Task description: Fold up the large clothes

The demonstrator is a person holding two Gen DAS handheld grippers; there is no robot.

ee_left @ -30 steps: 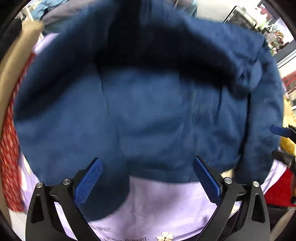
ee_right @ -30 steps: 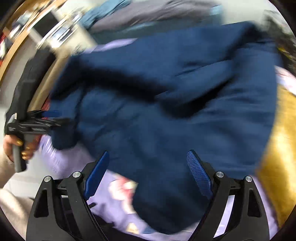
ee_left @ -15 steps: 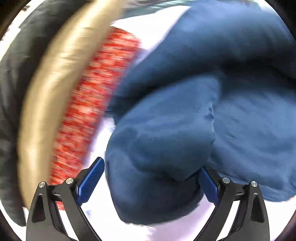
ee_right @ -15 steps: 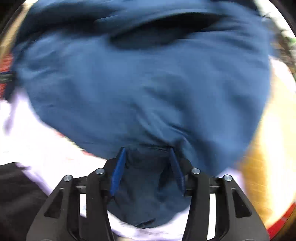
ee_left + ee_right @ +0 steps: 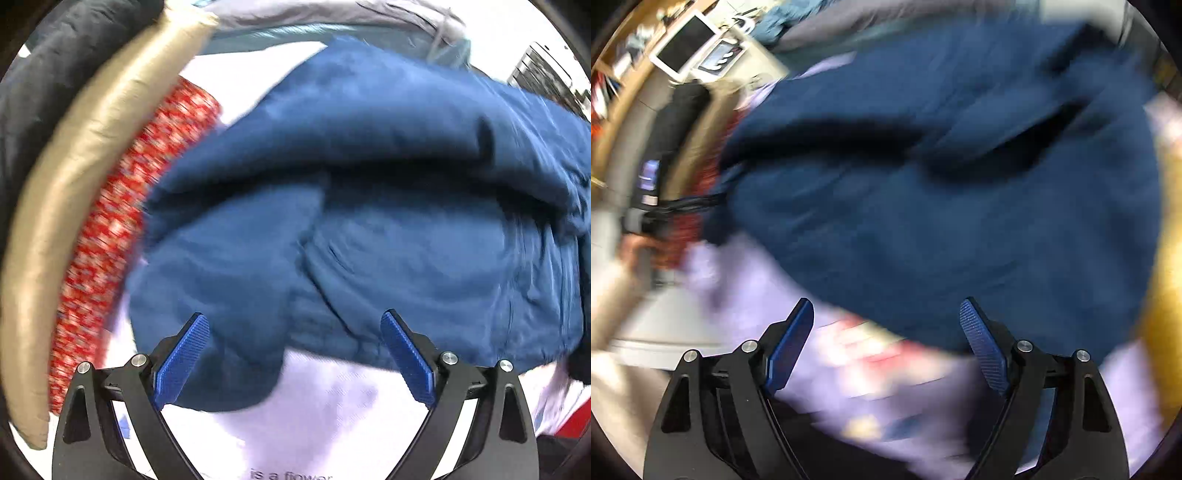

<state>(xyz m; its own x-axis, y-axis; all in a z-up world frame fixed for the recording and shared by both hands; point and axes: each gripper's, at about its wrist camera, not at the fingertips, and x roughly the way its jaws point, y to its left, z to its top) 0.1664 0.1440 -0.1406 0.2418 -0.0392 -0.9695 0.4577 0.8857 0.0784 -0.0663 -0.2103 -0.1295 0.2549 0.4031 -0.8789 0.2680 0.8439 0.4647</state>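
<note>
Both claws point steeply down over the blue garment, which lies bunched on a lilac printed sheet and fills the middle of each view. The left claw stands spread, pads apart over the garment's near hem without pinching it. The right claw is opening, nothing pressed between its pads. At nine o'clock in the right view a hand blurs; the garment's far edge there is smeared.
</note>
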